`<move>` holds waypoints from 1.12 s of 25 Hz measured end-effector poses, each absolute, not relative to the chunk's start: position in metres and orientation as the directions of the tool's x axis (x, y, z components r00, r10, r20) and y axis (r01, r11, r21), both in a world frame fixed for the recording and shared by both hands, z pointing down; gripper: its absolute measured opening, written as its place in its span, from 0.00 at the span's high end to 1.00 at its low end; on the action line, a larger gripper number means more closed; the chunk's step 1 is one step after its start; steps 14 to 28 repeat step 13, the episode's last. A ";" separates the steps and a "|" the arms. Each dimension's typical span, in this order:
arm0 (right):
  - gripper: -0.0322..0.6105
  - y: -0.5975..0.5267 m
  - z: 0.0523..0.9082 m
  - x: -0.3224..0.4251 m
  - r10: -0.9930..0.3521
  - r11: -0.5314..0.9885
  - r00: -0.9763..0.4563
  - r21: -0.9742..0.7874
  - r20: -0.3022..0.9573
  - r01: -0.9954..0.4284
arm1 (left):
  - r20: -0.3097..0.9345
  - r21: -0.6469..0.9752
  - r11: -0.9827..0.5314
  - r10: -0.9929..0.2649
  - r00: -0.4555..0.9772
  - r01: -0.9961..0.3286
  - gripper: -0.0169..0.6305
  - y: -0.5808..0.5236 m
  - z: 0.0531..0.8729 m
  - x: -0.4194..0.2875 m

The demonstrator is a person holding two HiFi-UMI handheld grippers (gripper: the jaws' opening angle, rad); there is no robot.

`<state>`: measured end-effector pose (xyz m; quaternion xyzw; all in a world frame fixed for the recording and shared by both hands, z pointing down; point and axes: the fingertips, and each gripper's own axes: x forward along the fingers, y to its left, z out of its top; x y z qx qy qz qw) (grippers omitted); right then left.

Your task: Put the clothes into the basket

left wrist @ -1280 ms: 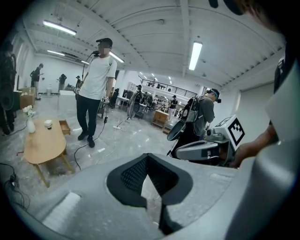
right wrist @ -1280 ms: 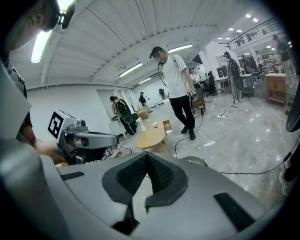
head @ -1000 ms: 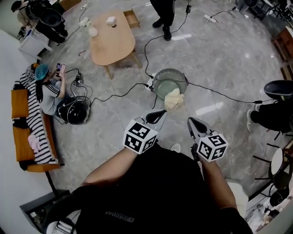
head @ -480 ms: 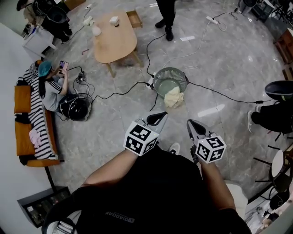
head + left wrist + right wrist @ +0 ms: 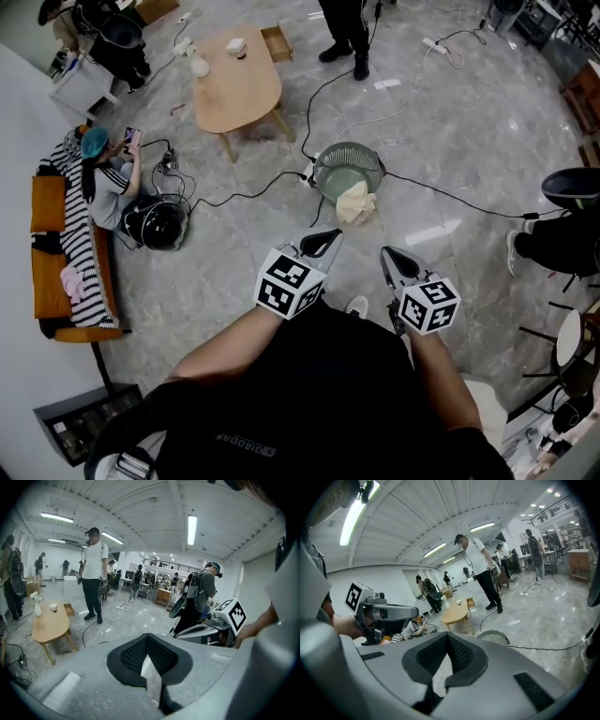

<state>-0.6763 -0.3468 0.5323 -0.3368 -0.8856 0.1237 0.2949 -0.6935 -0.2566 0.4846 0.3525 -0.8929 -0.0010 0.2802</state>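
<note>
A round grey mesh basket (image 5: 330, 157) stands on the marble floor ahead of me, and it also shows in the right gripper view (image 5: 493, 637). A cream cloth (image 5: 356, 202) hangs over its near rim, partly inside and partly on the floor. My left gripper (image 5: 324, 242) and right gripper (image 5: 392, 259) are held side by side in front of my body, short of the basket and apart from the cloth. Both are shut with nothing between their pads (image 5: 136, 652) (image 5: 461, 653). Each gripper sees the other beside it.
Black cables (image 5: 239, 195) run across the floor to a power strip beside the basket. A wooden table (image 5: 234, 89) stands beyond on the left. A person sits on the floor by an orange sofa (image 5: 42, 211); another stands at the far end (image 5: 342, 28). A black chair (image 5: 572, 183) is at the right.
Both grippers stay shut and empty and have shifted only slightly. The standing person at the far end has stepped a little to the right.
</note>
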 end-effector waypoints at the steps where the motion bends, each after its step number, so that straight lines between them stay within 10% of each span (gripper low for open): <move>1: 0.93 -0.347 0.532 -0.676 0.670 0.742 -0.600 -0.417 0.438 0.524 | 0.500 0.198 0.751 -0.631 -0.594 -0.630 0.97 -0.258 0.484 -0.693; 28: 0.93 -0.344 0.535 -0.674 0.669 0.743 -0.600 -0.421 0.440 0.520 | 0.498 0.204 0.736 -0.646 -0.579 -0.645 0.97 -0.259 0.485 -0.691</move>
